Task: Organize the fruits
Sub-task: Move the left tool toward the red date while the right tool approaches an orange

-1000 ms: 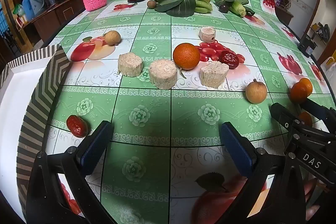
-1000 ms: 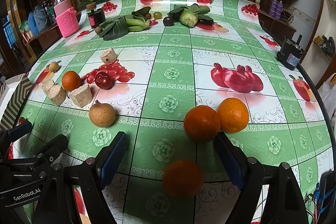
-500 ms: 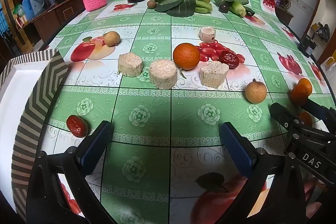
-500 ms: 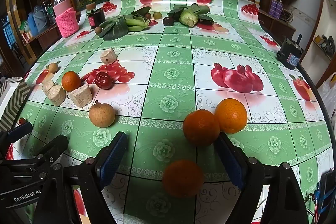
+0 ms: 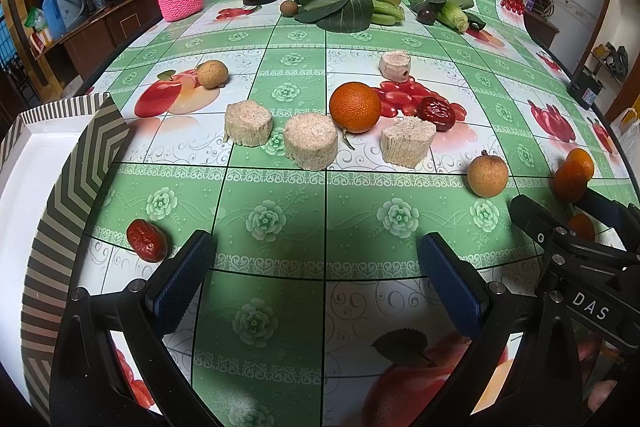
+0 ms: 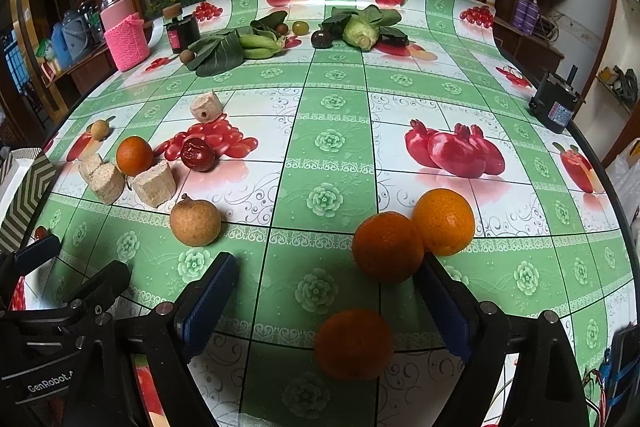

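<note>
Barely anything has shifted over the past second: in the left wrist view the striped box (image 5: 60,187) at the left edge has slid a little further into frame, and in the right wrist view the two touching oranges sit slightly nearer the right-hand finger. Neither tool has picked anything up, so the sorting appears to be at its very start.

At lower left of the left wrist view, a wrinkled red date (image 5: 147,240) lies just beside the box's zigzag cardboard wall. The left gripper (image 5: 318,271) hangs wide over bare tablecloth (image 5: 280,187), a glossy green-and-white sheet printed with fruit. Mid-frame, three rough, fibrous beige stubs (image 5: 310,141) flank a dimpled orange (image 5: 355,107) and a second shrivelled date (image 5: 436,113). Lower right, a round tan longan (image 5: 487,175) sits apart.

In the right wrist view, the right gripper (image 6: 326,301) is likewise spread wide with nothing clamped. One smooth orange (image 6: 354,343) lies between its textured blue pads (image 6: 208,301), low in the frame; the darker orange (image 6: 387,246) just above seems to touch the right-hand pad, and its paler twin (image 6: 443,221) presses against it.

The nearest orange looks the likeliest first grab.
</note>
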Action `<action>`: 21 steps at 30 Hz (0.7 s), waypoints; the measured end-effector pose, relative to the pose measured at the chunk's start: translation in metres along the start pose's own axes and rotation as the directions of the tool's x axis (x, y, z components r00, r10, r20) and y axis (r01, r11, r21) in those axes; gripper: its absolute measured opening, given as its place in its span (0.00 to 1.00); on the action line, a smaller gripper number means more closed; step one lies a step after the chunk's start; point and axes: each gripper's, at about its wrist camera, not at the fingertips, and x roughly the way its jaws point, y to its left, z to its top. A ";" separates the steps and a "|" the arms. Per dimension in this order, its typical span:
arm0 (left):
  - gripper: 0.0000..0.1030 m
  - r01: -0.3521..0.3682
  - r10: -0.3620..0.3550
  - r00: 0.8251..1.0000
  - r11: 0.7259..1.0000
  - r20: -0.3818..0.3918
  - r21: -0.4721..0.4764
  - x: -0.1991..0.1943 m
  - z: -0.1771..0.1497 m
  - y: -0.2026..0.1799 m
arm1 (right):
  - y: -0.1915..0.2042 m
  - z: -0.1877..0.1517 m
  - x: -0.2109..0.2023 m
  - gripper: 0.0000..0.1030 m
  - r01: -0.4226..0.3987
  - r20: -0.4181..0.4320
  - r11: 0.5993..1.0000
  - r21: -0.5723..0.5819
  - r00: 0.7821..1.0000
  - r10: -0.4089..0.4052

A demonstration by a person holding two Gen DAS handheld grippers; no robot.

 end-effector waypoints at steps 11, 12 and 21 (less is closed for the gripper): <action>1.00 0.011 -0.012 1.000 1.000 0.008 0.003 -0.008 -0.006 -0.002 | -0.001 0.000 -0.004 0.70 -0.022 0.021 1.000 0.008 1.000 0.022; 1.00 0.017 -0.017 1.000 1.000 0.013 0.001 -0.011 -0.009 0.001 | -0.004 -0.001 -0.008 0.67 -0.029 0.031 0.999 0.016 0.999 0.028; 1.00 0.033 -0.035 0.986 0.999 0.166 0.016 -0.070 -0.021 0.023 | -0.004 -0.012 -0.057 0.65 -0.144 0.131 0.990 -0.010 0.981 0.144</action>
